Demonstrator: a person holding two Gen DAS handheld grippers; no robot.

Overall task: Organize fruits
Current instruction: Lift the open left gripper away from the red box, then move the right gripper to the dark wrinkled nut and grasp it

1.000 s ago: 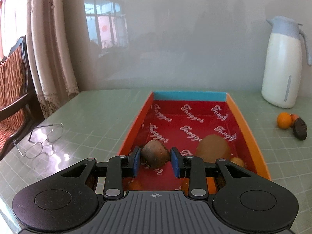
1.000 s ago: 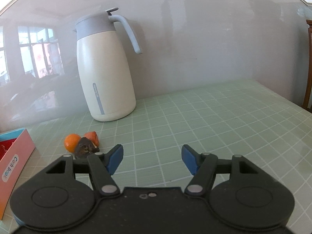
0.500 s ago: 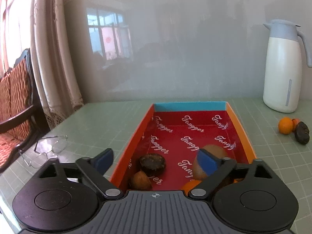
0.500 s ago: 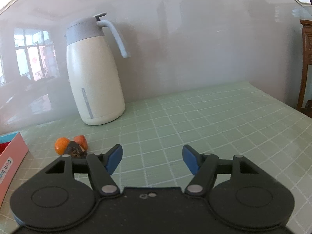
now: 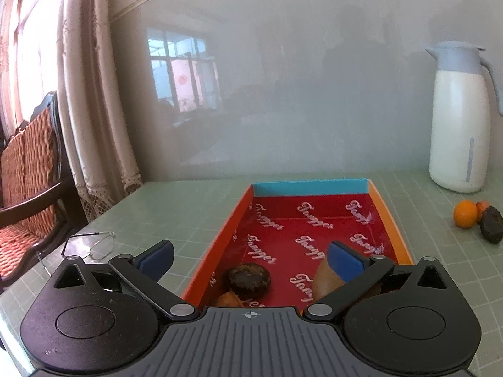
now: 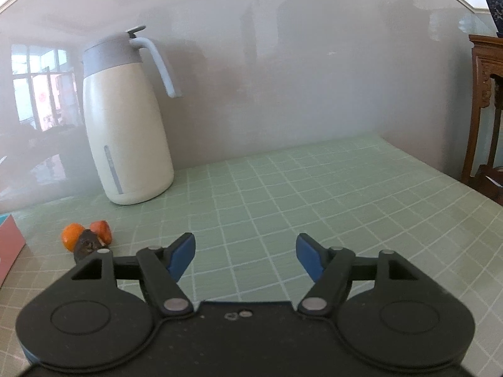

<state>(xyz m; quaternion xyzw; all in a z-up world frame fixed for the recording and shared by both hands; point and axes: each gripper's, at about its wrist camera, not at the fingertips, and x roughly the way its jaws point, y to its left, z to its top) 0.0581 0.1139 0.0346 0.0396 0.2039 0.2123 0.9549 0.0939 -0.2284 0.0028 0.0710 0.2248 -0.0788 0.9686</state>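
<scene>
Across the red floor of the box, in the lower centre of the left wrist view, a white script word repeats; it seems to read "Tangger", though the lettering is too curled to be sure. Its far wall is blue and its side walls orange. In the right wrist view only a pink corner of the box shows at the left edge, with no writing legible.

Much of the fruit is half hidden. A dark round fruit lies on the box floor near the left wall, touching a small brown fruit cut off by the gripper body. A large tan fruit sits behind the right finger.

Left gripper: jaws have just been opening and stand wide apart, nothing between the pads. Right gripper: jaws apart, opening slightly further, above bare green tablecloth.

At the right edge of the left wrist view, an orange fruit, a second orange piece and a dark fruit cluster on the cloth below a white jug. Spectacles lie at lower left.
</scene>
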